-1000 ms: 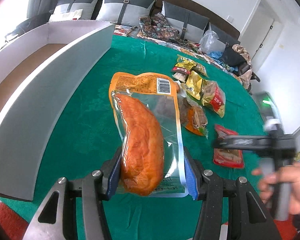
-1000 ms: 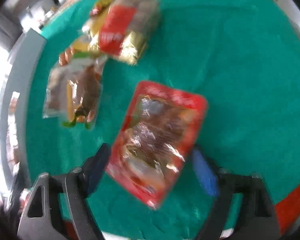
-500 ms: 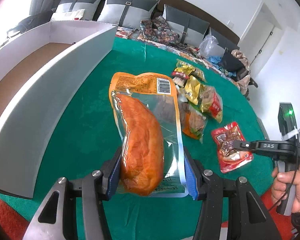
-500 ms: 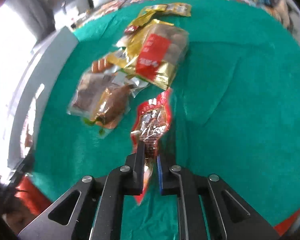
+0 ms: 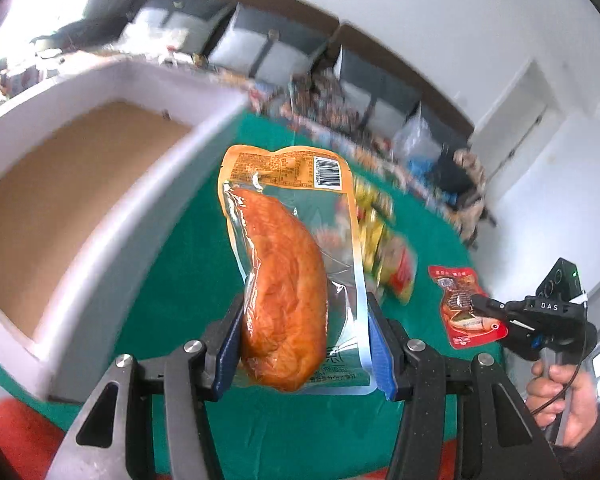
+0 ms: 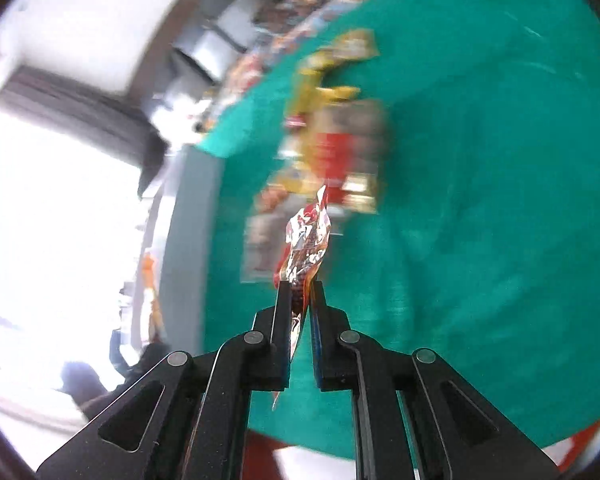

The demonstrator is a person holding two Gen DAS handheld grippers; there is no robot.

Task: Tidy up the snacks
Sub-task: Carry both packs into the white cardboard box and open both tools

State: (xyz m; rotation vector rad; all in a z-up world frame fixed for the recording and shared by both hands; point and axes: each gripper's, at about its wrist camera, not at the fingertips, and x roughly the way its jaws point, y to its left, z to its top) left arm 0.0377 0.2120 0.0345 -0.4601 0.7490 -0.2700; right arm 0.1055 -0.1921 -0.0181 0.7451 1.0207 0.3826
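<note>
Left gripper (image 5: pixel 305 350) clamped on a clear vacuum pack of orange-brown meat (image 5: pixel 286 292), pads pressing both long edges, pack raised above the green tablecloth (image 5: pixel 172 280). At ten o'clock, an open white box with brown floor (image 5: pixel 72 184). Right gripper (image 6: pixel 300 296) pinched shut on a red snack packet (image 6: pixel 306 240), lifted edge-on. Blurred snack pile (image 6: pixel 332 148) at twelve o'clock beyond. Hand (image 5: pixel 568 396) at four o'clock.
</note>
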